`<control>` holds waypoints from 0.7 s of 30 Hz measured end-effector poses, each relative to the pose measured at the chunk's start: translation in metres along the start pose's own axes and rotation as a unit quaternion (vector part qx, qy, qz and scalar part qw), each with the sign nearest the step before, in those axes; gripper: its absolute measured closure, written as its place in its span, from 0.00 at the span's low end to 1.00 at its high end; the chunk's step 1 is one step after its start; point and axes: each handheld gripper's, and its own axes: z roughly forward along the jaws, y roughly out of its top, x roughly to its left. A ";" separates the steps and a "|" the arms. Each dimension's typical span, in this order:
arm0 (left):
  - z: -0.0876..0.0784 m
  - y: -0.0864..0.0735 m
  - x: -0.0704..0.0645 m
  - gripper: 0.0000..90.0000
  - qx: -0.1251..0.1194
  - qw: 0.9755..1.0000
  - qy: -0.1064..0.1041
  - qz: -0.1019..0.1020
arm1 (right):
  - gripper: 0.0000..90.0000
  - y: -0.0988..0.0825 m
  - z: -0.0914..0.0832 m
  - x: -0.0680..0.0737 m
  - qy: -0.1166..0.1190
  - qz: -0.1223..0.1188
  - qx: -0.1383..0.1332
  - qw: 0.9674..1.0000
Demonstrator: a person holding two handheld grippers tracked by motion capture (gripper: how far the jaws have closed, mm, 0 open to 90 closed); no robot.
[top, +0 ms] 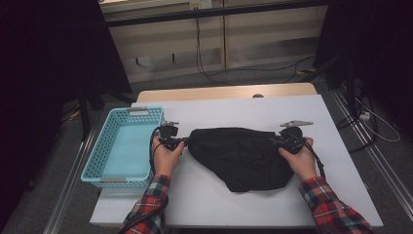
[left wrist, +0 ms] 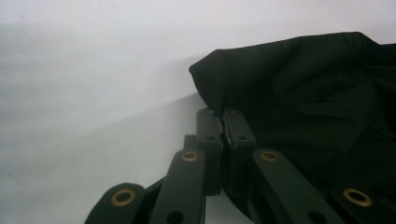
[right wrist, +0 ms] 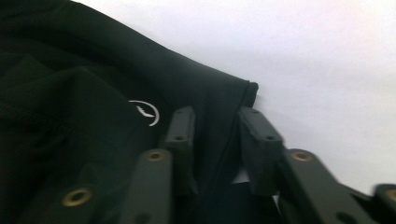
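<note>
1. Black garment [top: 241,158] lies centre of the high view on the white table [top: 229,112], spread flat and wide, its lower edge bulging toward the bottom of the frame.
2. Left gripper [top: 184,142], left of centre in the high view, is at the garment's left end. In the left gripper view its jaws are pinched together on a fold of the black cloth [left wrist: 299,98], which runs off to the right of that frame.
3. Right gripper [top: 272,142], right of centre in the high view, sits at the garment's right end. In the right gripper view the jaws stand parted with a strip of cloth [right wrist: 93,116] lying between them; the pads do not press it, so no grip.
4. Small white logo [right wrist: 148,112], centre-left in the right gripper view: a partial ring with a tiny mark inside. No letters readable, brand cannot be told.
5. Light blue perforated basket [top: 100,158] at the left of the high view, on the table's left edge, just beside the left hand [top: 165,156], apart from the garment.
6. Right hand [top: 299,161] at lower right; both sleeves [top: 331,209] are red plaid.
7. No other writing or labels readable in any view.
</note>
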 end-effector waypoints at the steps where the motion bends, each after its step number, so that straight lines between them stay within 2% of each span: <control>1: 0.000 0.000 0.000 0.96 -0.001 1.000 -0.001 0.002 | 0.81 0.000 0.000 0.000 0.001 -0.002 0.000 1.000; 3: -0.001 0.001 -0.001 0.96 -0.003 1.000 0.000 0.004 | 0.93 0.000 0.000 -0.001 0.004 -0.002 0.000 1.000; 6: -0.003 0.002 -0.002 0.96 -0.009 1.000 -0.003 0.003 | 0.95 0.000 0.000 -0.002 0.027 0.004 0.001 1.000; 8: -0.005 0.003 -0.002 0.96 -0.013 1.000 -0.004 0.004 | 0.96 0.000 -0.002 -0.005 0.034 0.015 -0.005 0.999; 10: -0.007 0.004 -0.002 0.96 -0.017 1.000 -0.006 0.003 | 0.96 0.002 -0.008 -0.008 0.029 0.018 -0.025 0.999; 12: -0.010 0.005 -0.002 0.96 -0.026 1.000 -0.010 0.003 | 0.96 0.006 -0.016 -0.011 0.038 0.029 -0.050 0.998; 14: -0.013 0.007 -0.002 0.96 -0.035 0.999 -0.014 0.009 | 0.96 0.009 -0.025 -0.013 0.040 0.025 -0.075 0.996; 17: -0.019 0.010 -0.003 0.96 -0.047 0.999 -0.020 0.013 | 0.96 0.014 -0.034 -0.013 0.040 0.021 -0.097 0.994; 19: -0.023 0.012 -0.003 0.96 -0.055 0.998 -0.022 0.014 | 0.96 0.018 -0.041 -0.014 0.044 0.024 -0.118 0.992; 21: -0.027 0.013 -0.002 0.96 -0.062 0.998 -0.024 0.014 | 0.96 0.021 -0.045 -0.015 0.046 0.025 -0.125 0.991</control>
